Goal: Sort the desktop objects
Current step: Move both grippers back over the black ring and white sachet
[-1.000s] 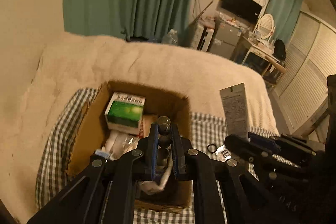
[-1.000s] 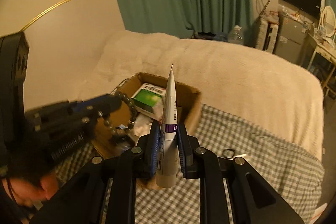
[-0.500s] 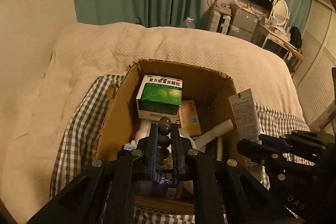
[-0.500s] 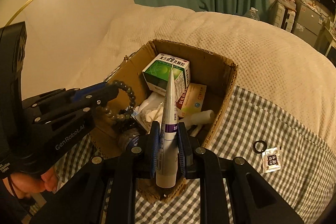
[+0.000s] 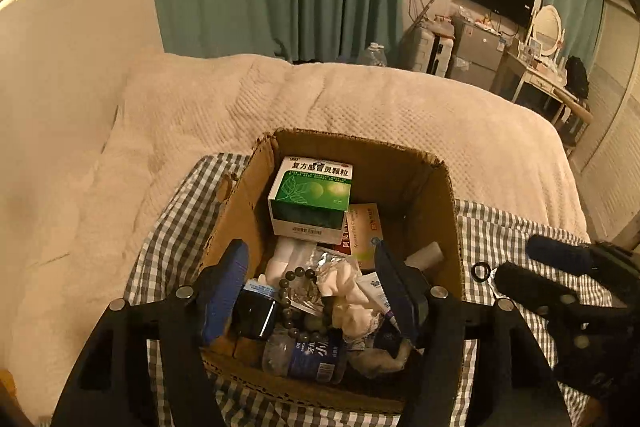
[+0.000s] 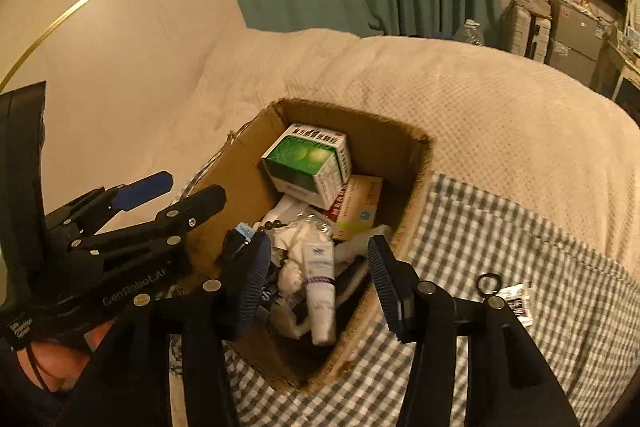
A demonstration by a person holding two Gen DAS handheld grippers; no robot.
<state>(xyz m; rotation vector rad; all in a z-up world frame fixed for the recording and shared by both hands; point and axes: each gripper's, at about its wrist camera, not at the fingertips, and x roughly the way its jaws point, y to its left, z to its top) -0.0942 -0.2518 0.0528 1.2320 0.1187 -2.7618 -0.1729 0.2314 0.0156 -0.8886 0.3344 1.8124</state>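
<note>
Between and just beyond the spread fingers of the left gripper point(image 5: 312, 287) sits the cardboard box point(image 5: 448, 195), and it is already well filled: a green medicine box point(image 5: 312, 199) leans against the far side, a red and white carton point(image 5: 362, 231) lies beside it, and nearer the fingers are a dark bead bracelet point(image 5: 290, 293), crumpled white tissue point(image 5: 344, 287), a small black jar point(image 5: 254, 313) and a water bottle point(image 5: 304, 351) lying on its side. Both fingers of this gripper stand wide apart and grasp nothing. From the right wrist view, the right gripper point(image 6: 316, 279) is likewise released, its fingers wide apart and empty above the near corner of the box, and a white tube with a purple band point(image 6: 320, 287) lies inside the box directly between them, cap toward the camera. So the bracelet and the tube both appear to be put away. What looks left lies just to the right of the right fingers, on the checked cloth point(image 6: 520, 227) that covers the bed point(image 6: 480, 99): a small black ring point(image 6: 489, 283) and, touching or just beside it, a small dark sachet point(image 6: 518, 301). I judge the sorting to be nearly finished, with those two small flat items as the remaining work; both sit low on soft cloth, so pinching them up may be fiddly.
</note>
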